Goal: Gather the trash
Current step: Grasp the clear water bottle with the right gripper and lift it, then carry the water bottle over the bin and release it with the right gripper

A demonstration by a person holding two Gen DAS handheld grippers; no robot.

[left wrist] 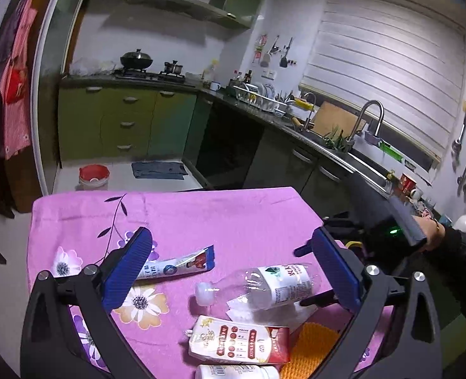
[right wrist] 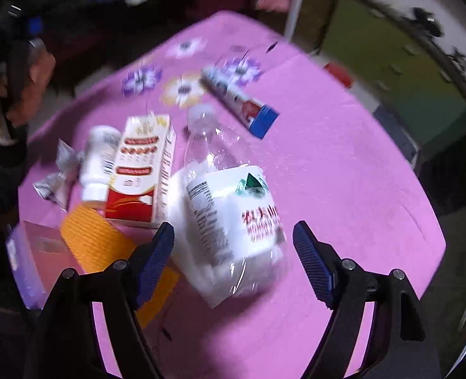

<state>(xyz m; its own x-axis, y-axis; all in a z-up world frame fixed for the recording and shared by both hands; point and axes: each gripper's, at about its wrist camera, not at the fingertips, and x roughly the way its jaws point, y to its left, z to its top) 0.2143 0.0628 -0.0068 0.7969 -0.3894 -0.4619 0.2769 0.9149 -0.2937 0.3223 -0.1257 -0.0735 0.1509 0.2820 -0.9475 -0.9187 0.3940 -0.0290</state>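
From the left wrist camera, the left gripper hangs over a table spread with a pink flowered cloth, its blue-padded jaws wide apart and holding nothing. Between and below the fingers lies the litter: a crushed clear water bottle on its side with its white cap just beside the neck, a squeezed tube further back near the left pad, a red and white carton nearer the camera, a white pill bottle at the bottom edge, and an orange mat partly under the carton. On the kitchen floor beyond stands a red-lined bin, well away from the table. The right wrist camera is blurred, but the right gripper is plainly lined up on the water bottle, jaws apart on either side of its base and not closed on it. The carton, pill bottle, a scrap of clear wrapper, the tube and the mat all lie on the cloth. To my eye nothing has been collected yet; the bottle looks like the first pick, and everything else is left to do.
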